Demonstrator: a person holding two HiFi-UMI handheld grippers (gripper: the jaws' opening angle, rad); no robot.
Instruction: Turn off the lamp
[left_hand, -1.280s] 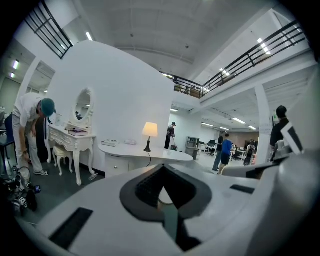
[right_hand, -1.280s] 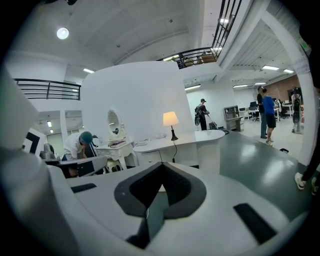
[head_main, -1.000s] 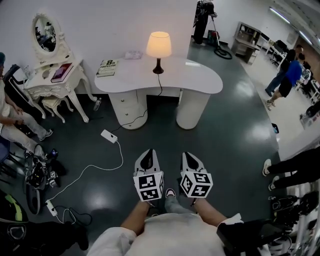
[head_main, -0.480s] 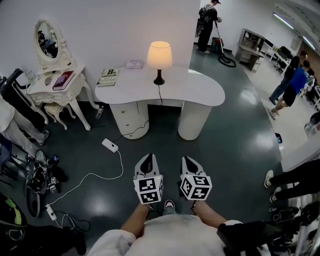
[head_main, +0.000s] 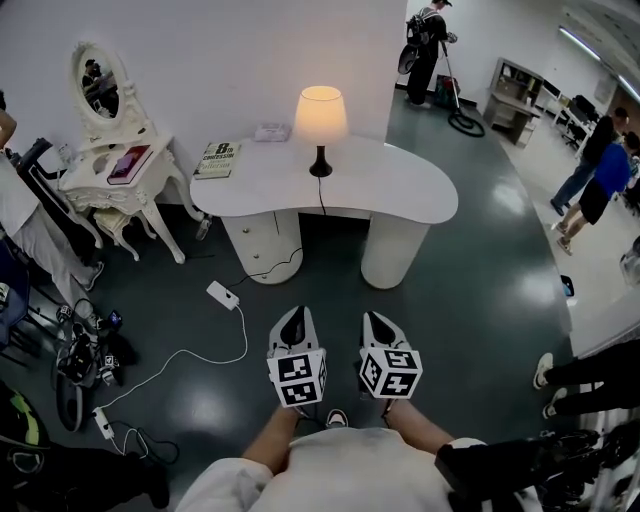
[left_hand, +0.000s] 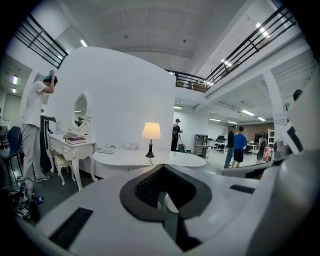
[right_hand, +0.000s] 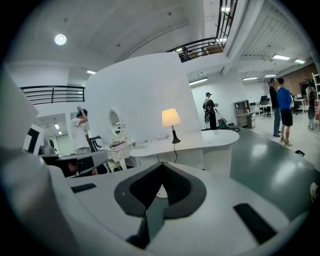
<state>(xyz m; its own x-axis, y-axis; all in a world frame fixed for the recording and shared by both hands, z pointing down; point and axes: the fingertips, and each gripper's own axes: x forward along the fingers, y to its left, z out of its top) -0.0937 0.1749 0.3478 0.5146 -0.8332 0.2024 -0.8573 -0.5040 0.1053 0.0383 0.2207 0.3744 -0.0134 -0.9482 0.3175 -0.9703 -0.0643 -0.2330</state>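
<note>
Our left claw (head_main: 293, 318) and right claw (head_main: 378, 320), each with its jaws pressed together on nothing, are held side by side above the dark floor (head_main: 470, 290). Both point toward the lamp (head_main: 320, 115), which stands well apart from them. The lamp is lit, its cream shade glowing, and it stands upright on a black base near the back middle of a white curved surface (head_main: 400, 188). A book (head_main: 217, 159) lies on that surface to the left of the lamp. A small pale item (head_main: 270, 131) sits just behind and left of the lamp, too small to make out. A black cord (head_main: 321, 195) drops from the lamp's base over the front edge. A white power strip (head_main: 222, 295) lies on the floor between the lamp and our left claw, a little to the left. Farther left of the lamp stands a white dressing table (head_main: 100, 180) with an oval mirror (head_main: 97, 78). Far to the lamp's right, people (head_main: 598, 170) stand in the hall.
</note>
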